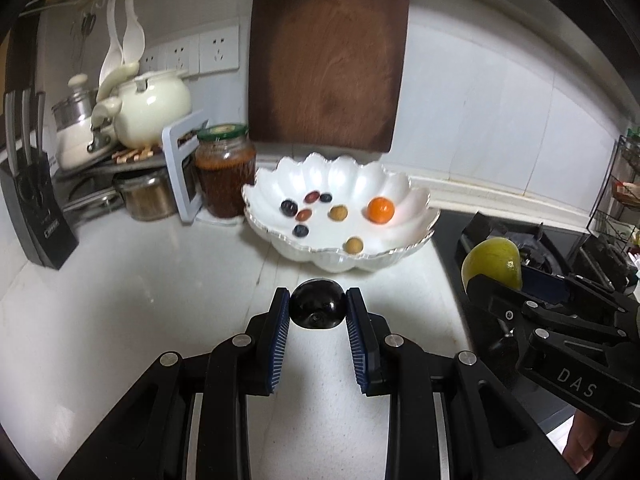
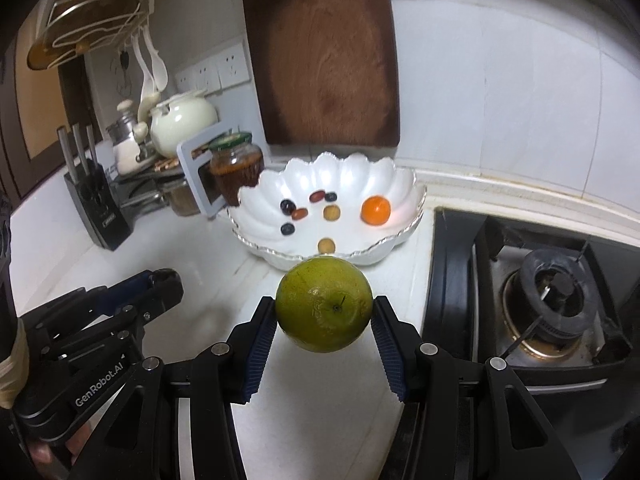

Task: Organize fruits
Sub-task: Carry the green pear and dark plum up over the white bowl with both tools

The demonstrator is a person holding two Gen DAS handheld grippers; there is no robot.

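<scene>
My left gripper (image 1: pixel 318 306) is shut on a dark plum (image 1: pixel 317 303), held above the white counter just in front of the white scalloped bowl (image 1: pixel 280 184). My right gripper (image 2: pixel 325 312) is shut on a green apple (image 2: pixel 325 304), also in front of the bowl (image 2: pixel 276 188); apple and gripper show at the right of the left wrist view (image 1: pixel 493 264). In the bowl lie an orange fruit (image 1: pixel 381 210), two yellowish fruits (image 1: pixel 338 213), several small dark and reddish fruits (image 1: pixel 289 208).
A brown cutting board (image 1: pixel 328 52) leans on the wall behind the bowl. A jar (image 1: pixel 225 170), a white frame (image 1: pixel 180 168), pots and a knife block (image 1: pixel 32 200) stand at the left. A gas stove (image 2: pixel 552 304) lies at the right.
</scene>
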